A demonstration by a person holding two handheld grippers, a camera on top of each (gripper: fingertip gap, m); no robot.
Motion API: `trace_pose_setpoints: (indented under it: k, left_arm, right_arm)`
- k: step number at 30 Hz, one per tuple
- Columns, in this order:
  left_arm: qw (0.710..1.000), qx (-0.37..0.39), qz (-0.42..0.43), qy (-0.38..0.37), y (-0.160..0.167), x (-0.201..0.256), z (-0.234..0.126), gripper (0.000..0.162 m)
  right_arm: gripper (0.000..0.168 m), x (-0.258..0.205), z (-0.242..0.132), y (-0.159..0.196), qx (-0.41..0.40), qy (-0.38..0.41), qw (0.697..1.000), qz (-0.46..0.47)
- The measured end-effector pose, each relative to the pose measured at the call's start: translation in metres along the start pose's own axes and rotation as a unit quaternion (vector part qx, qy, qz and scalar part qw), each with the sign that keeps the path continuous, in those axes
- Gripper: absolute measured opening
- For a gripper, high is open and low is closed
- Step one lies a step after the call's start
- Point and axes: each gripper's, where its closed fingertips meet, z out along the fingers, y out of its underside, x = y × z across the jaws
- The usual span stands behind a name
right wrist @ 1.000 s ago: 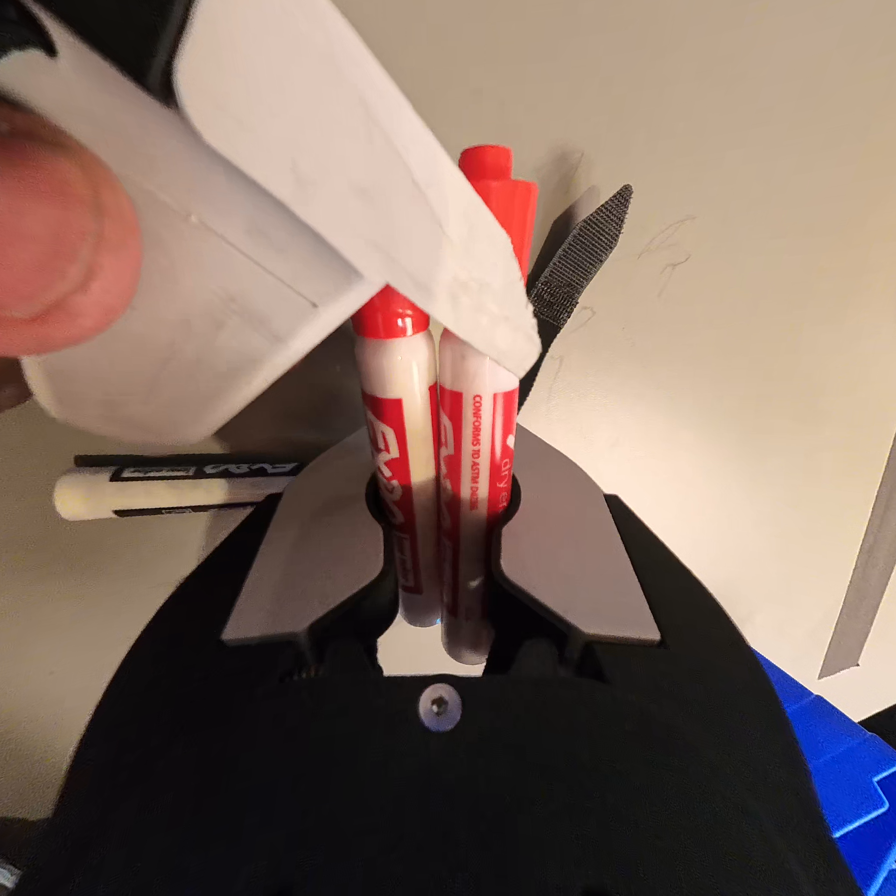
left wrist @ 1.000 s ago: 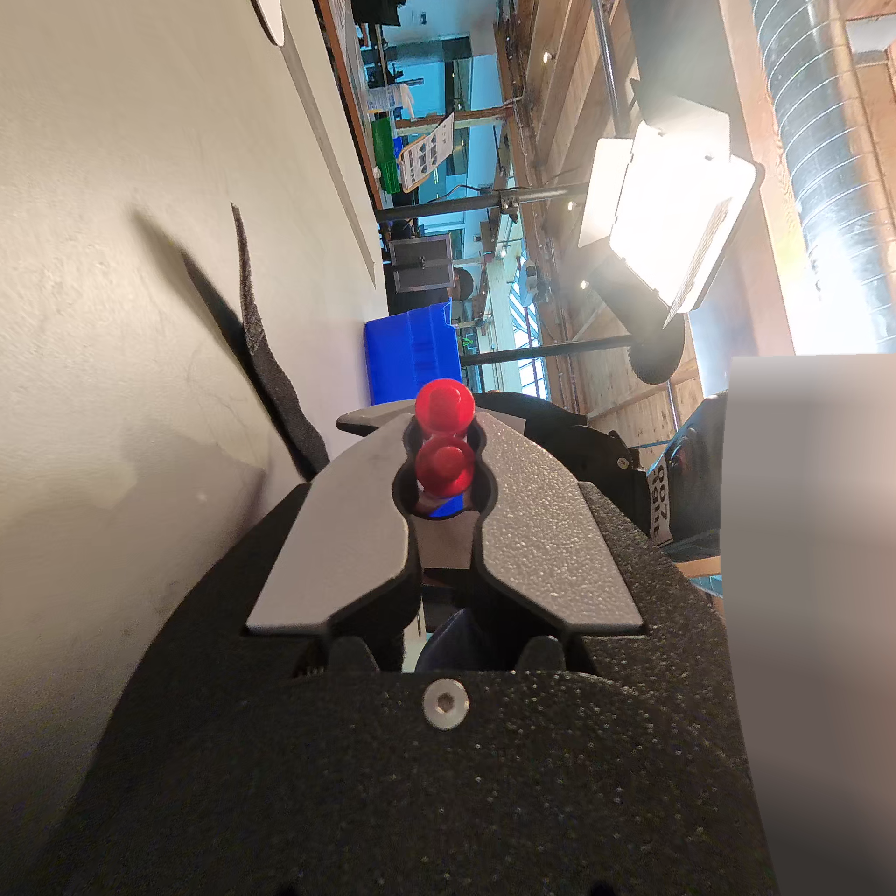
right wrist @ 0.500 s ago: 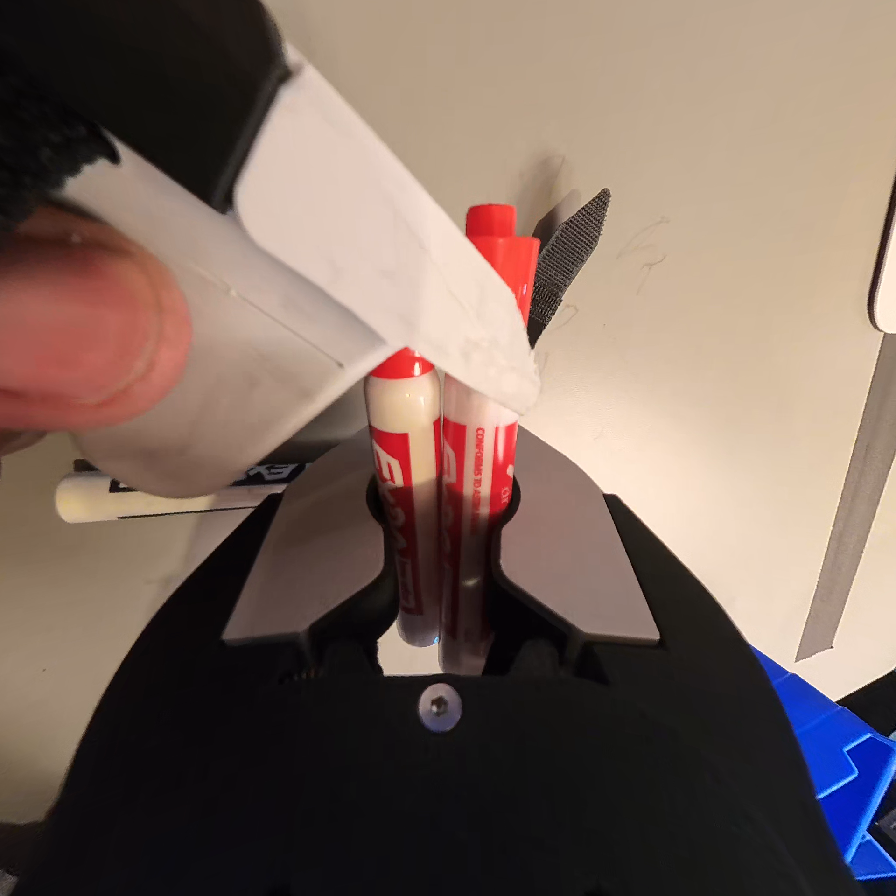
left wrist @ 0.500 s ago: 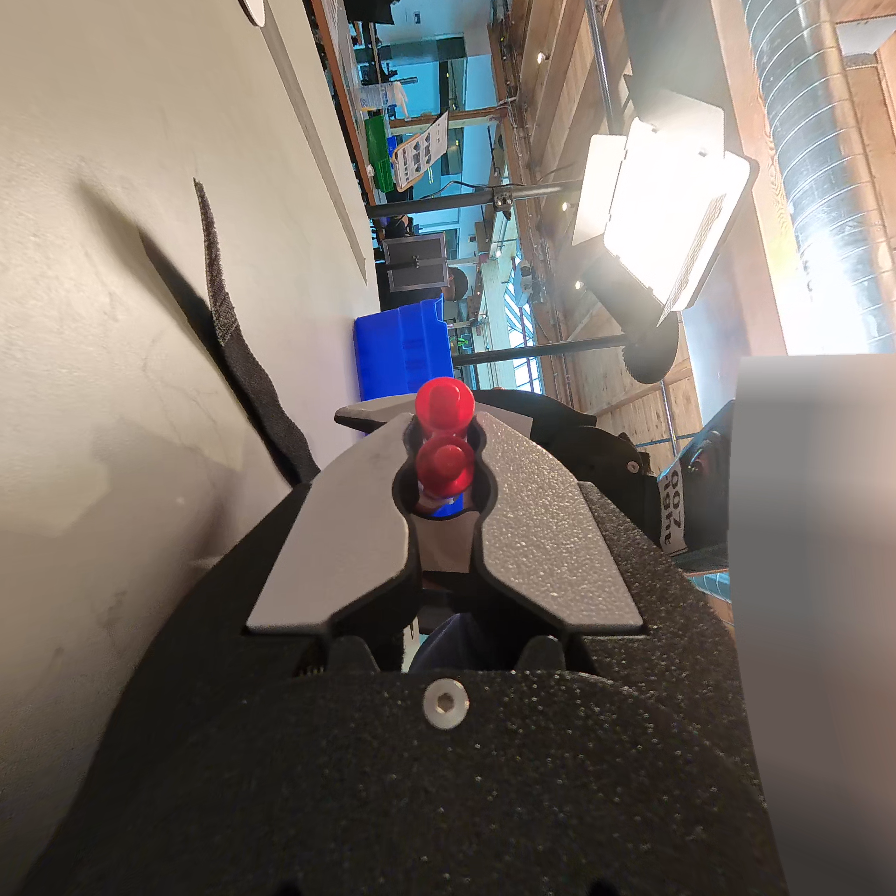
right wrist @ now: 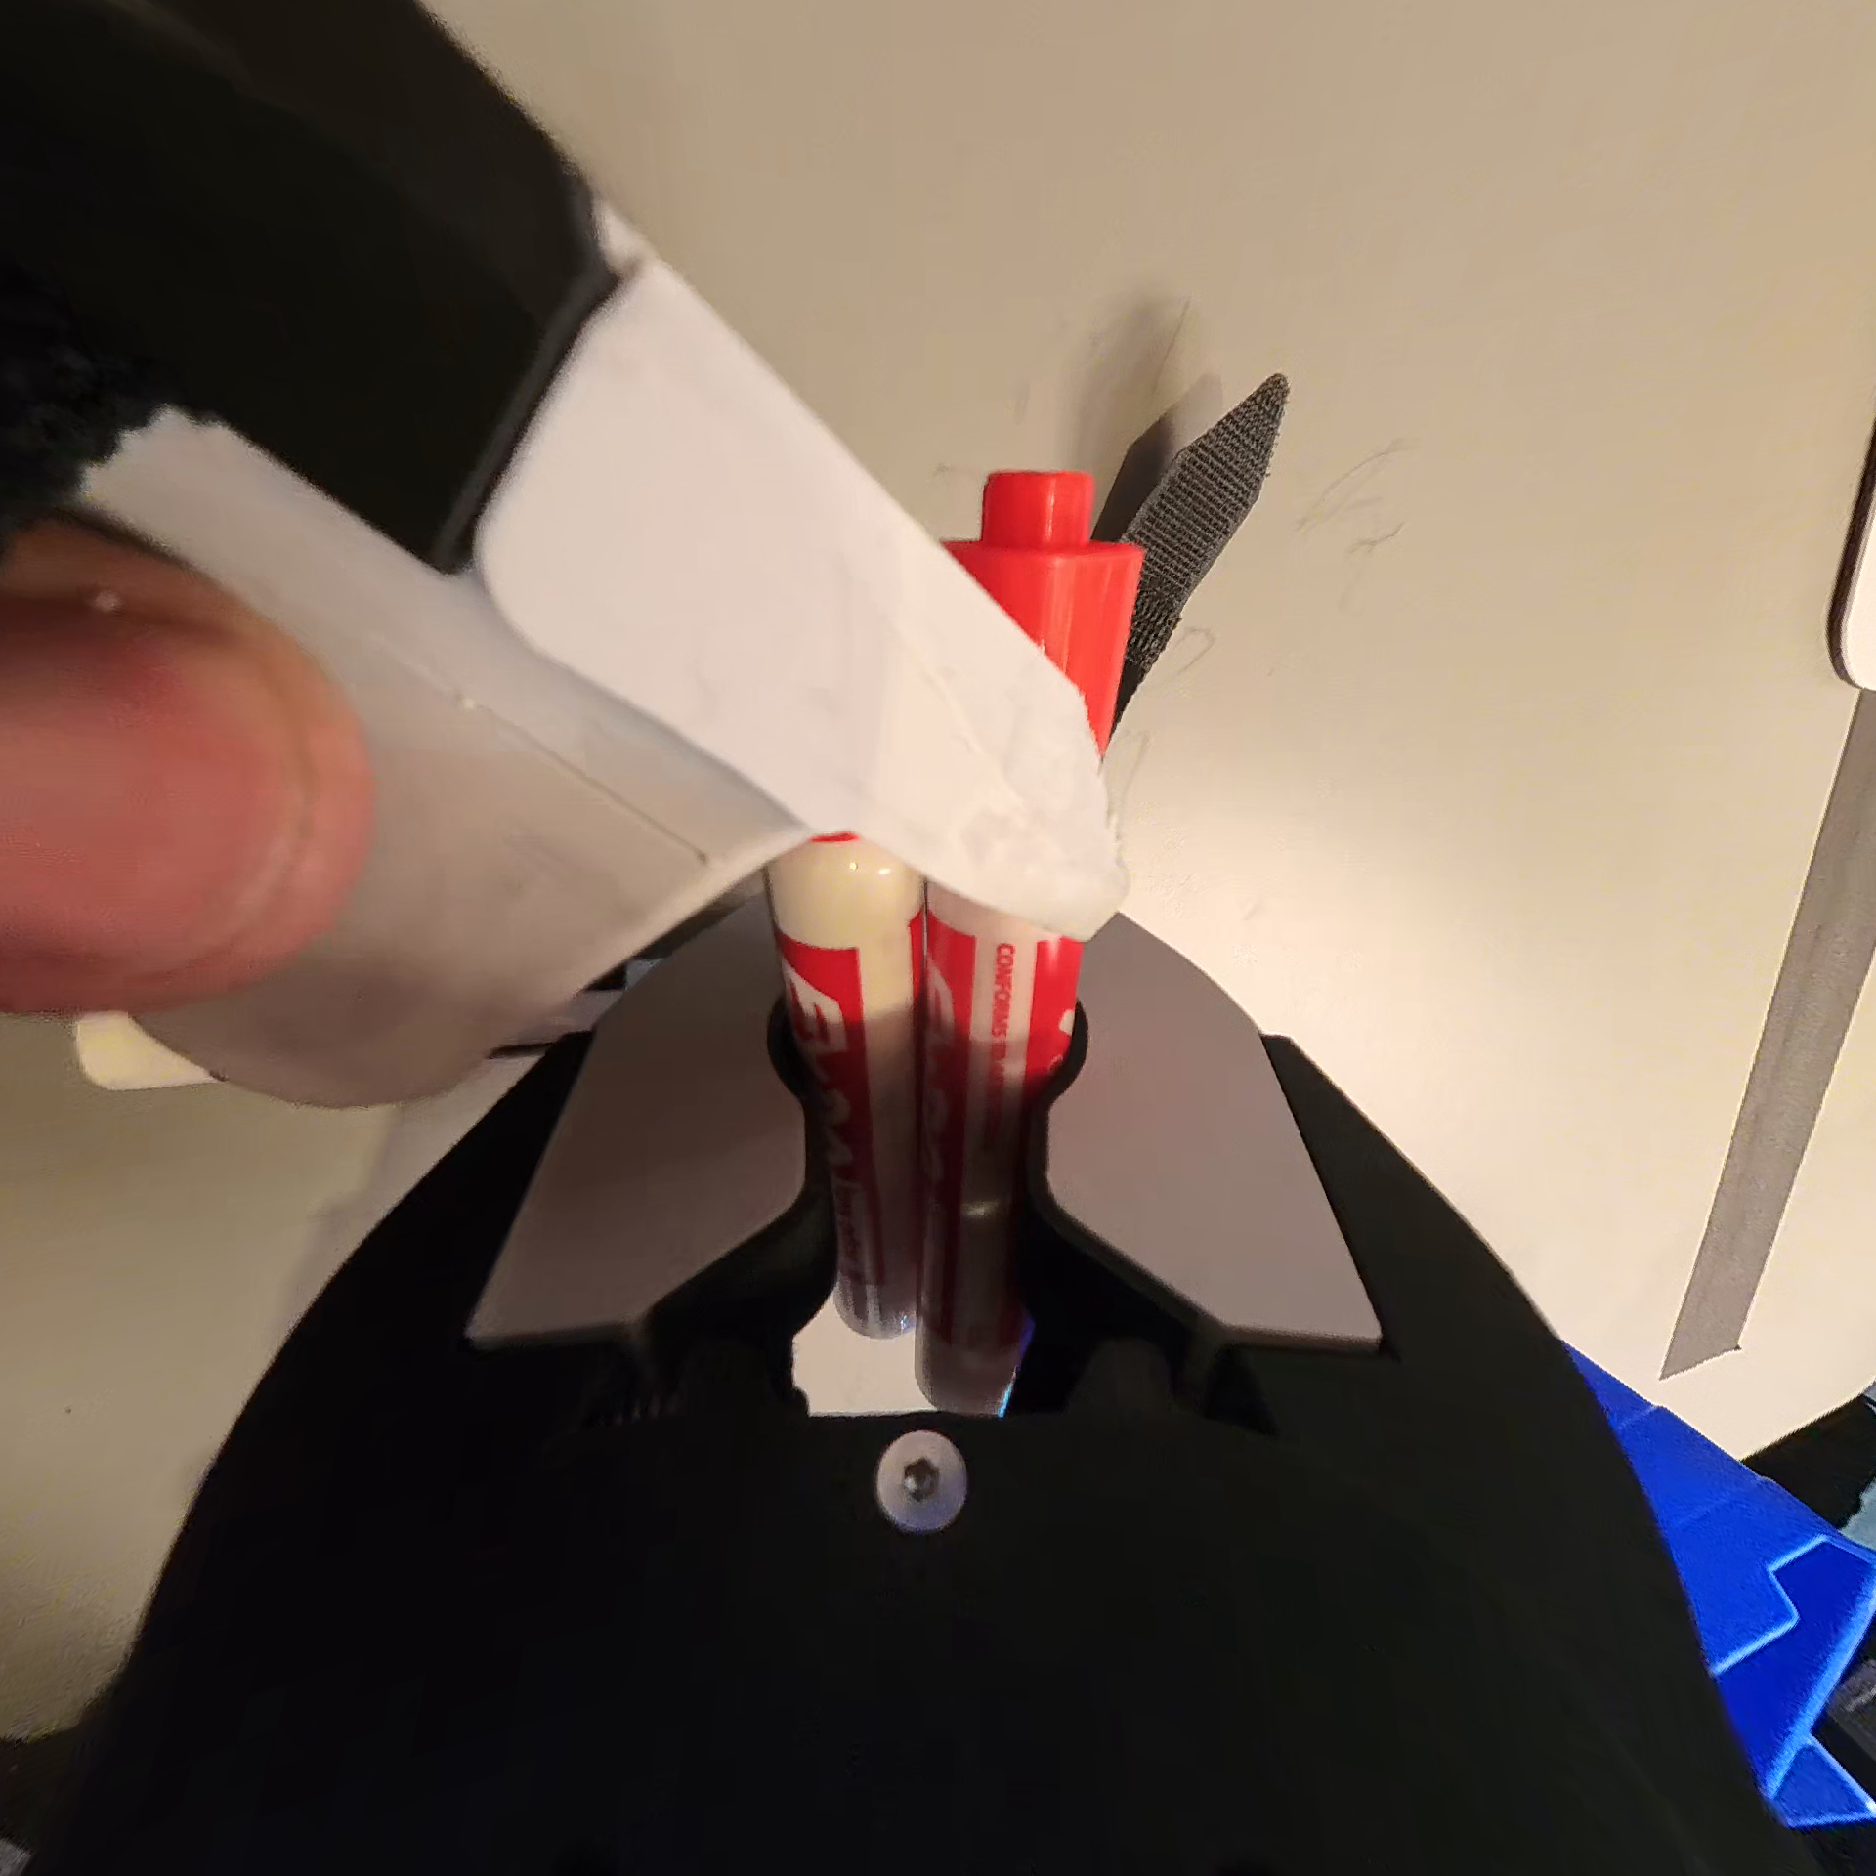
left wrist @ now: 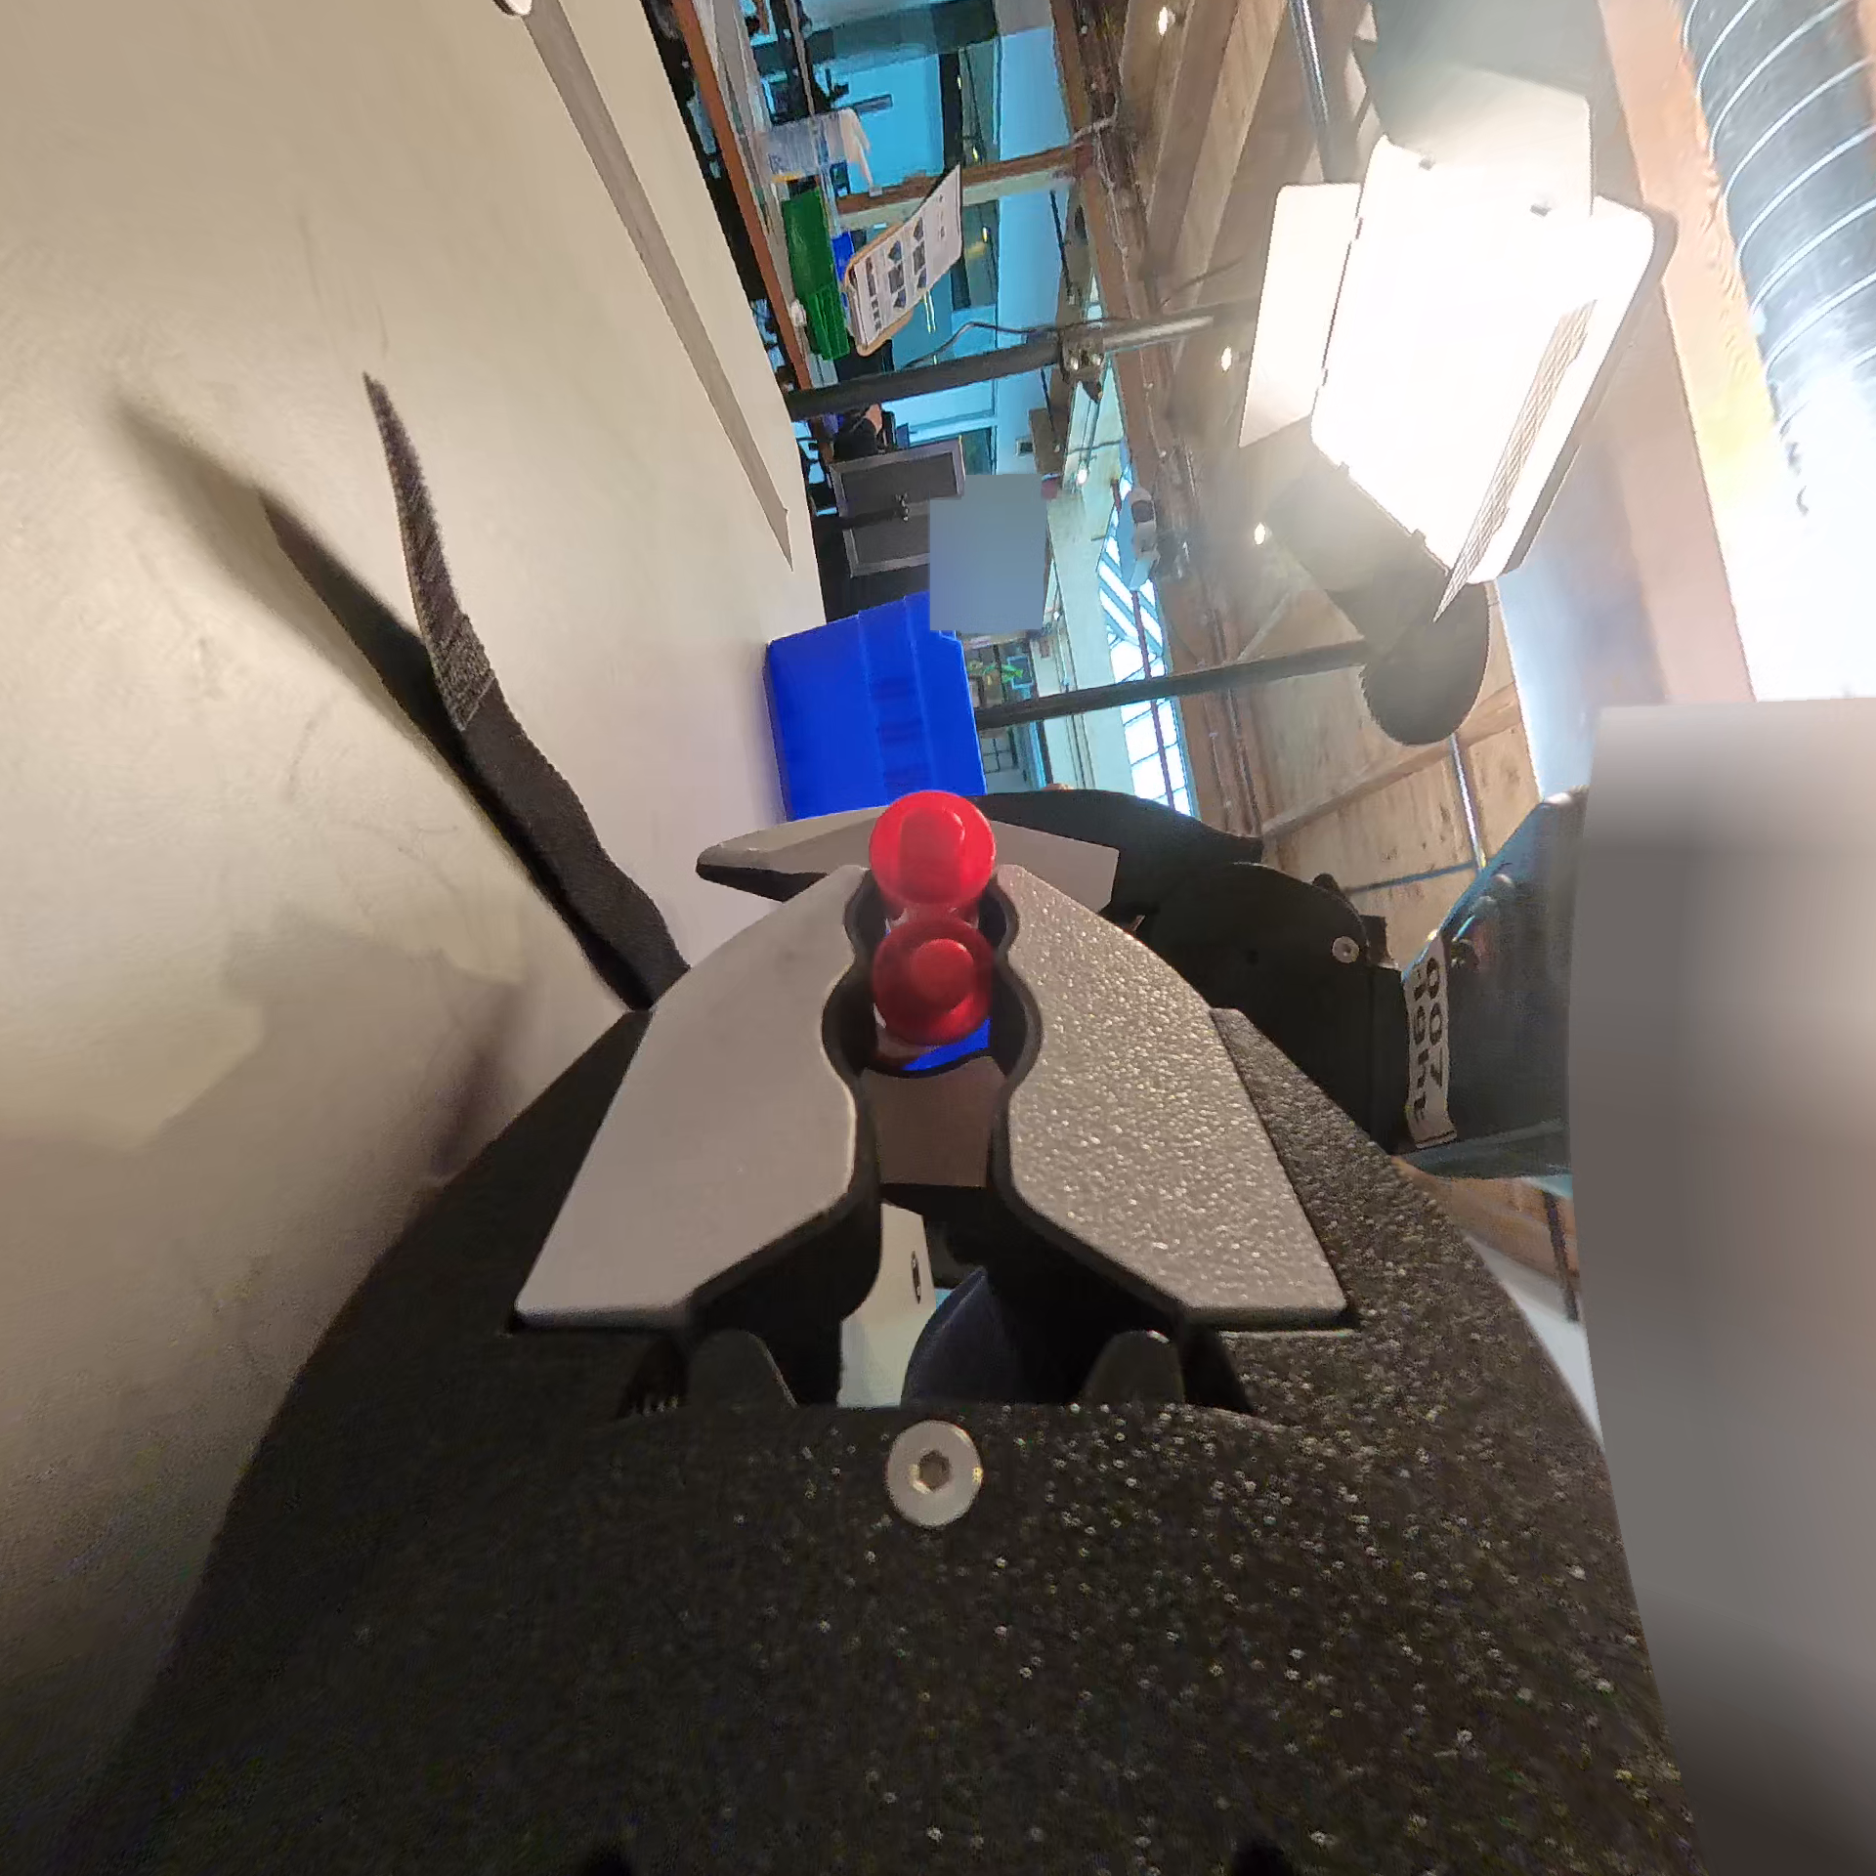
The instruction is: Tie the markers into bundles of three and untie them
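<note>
Two red markers point(right wrist: 929, 1096) sit side by side, both gripped at once: the right gripper point(right wrist: 929, 1066) is clenched on their white barrels, and the left gripper point(left wrist: 929, 954) is clamped on their red capped ends, which show end-on between its fingers. Its pale finger crosses from the left over the caps in the right wrist view, with a person's thumb point(right wrist: 162, 802) on it. A black hook-and-loop strap point(left wrist: 477, 690) sticks out from beneath the markers, angling away over the cream table point(right wrist: 1472, 406); its loose tip shows just right of the far cap. A third marker point(right wrist: 122, 1061), white-bodied, lies on the table at the left, mostly hidden behind the left gripper. The blue bin point(left wrist: 873, 711) stands at the far edge in the left wrist view, near the right gripper. The step in hand looks like steadying the pair so the strap can go round. To do it well, keep both grips firm and the barrels parallel, bring the third marker in before wrapping, and free only one gripper for the strap, so the other holds the pair aligned.
</note>
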Motion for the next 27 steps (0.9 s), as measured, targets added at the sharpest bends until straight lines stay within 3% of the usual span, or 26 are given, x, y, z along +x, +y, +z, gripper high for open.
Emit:
trace_pose_setpoints:
  k: [4, 8, 12, 15, 19, 22, 27]
  left_arm:
    - [0.998, -0.041, 0.047, 0.016, -0.002, 0.003, 0.004, 0.019]
    - [0.993, -0.06, 0.098, 0.04, -0.012, 0.012, 0.0, 0.053]
    - [0.97, -0.083, 0.228, -0.024, -0.023, 0.0, -0.018, 0.063]
    - [0.93, -0.161, 0.312, -0.105, 0.001, -0.02, -0.025, 0.069]
    - [0.875, -0.275, 0.373, -0.141, 0.06, -0.036, -0.022, 0.073]
    - [0.861, -0.271, 0.41, -0.133, 0.065, -0.035, -0.015, 0.073]
    - [0.838, -0.212, 0.5, -0.041, 0.026, -0.01, -0.006, 0.079]
  right_arm:
    - [0.04, 0.005, -0.002, -0.001, 0.013, -0.002, 1.0, 0.013]
    - [0.04, 0.011, -0.009, 0.006, 0.018, -0.002, 1.0, 0.022]
    - [0.04, 0.028, -0.021, 0.017, 0.027, 0.01, 0.998, 0.047]
    - [0.04, 0.037, -0.024, 0.026, 0.027, 0.017, 0.998, 0.059]
    - [0.04, 0.04, -0.026, 0.03, 0.03, 0.016, 0.998, 0.062]
    - [0.04, 0.037, -0.027, 0.032, 0.033, 0.011, 0.998, 0.057]
    - [0.041, 0.034, -0.029, 0.036, 0.039, -0.007, 0.998, 0.05]
